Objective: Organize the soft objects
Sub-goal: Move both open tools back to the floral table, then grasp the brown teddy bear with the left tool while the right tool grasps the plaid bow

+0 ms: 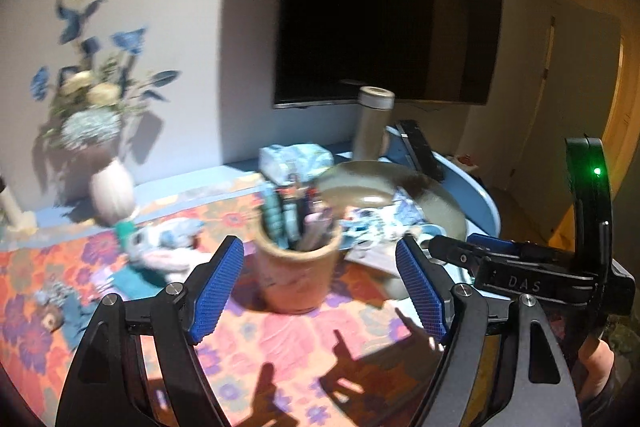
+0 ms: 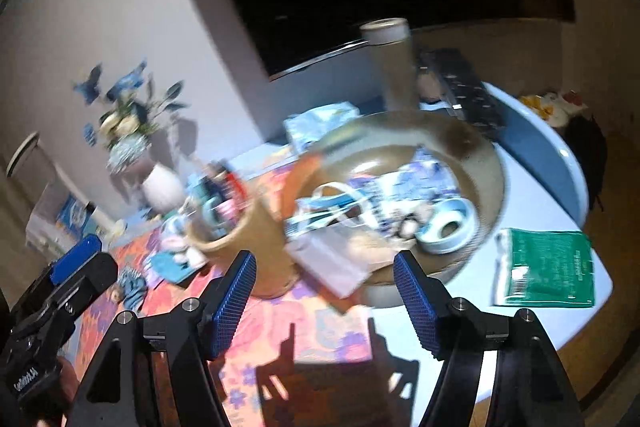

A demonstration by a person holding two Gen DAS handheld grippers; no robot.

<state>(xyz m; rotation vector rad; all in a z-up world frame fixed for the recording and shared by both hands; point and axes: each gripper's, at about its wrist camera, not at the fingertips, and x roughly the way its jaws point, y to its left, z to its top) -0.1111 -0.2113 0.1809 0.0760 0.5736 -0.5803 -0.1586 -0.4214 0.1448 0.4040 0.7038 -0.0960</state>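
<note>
1. Both grippers, left [image 1: 320,291] and right [image 2: 325,301], hang with jaws apart, holding nothing.
2. The soft toys [image 1: 160,251] lie on the cloth [image 1: 280,339], left of the cup [image 1: 296,267].
3. The left gripper looks nearer them.

A home living room: a wall-mounted television [image 1: 384,7], a flower vase [image 1: 112,193], and a floral tablecloth [image 1: 280,339] on the table.

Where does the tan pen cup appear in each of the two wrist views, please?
Left wrist: the tan pen cup stands at centre, framed between the two blue pads, on the flowered cloth.
Right wrist: the cup sits left of centre, beyond the left pad.
Shared landmark: the large brown bowl lies just to its right in both.
</note>
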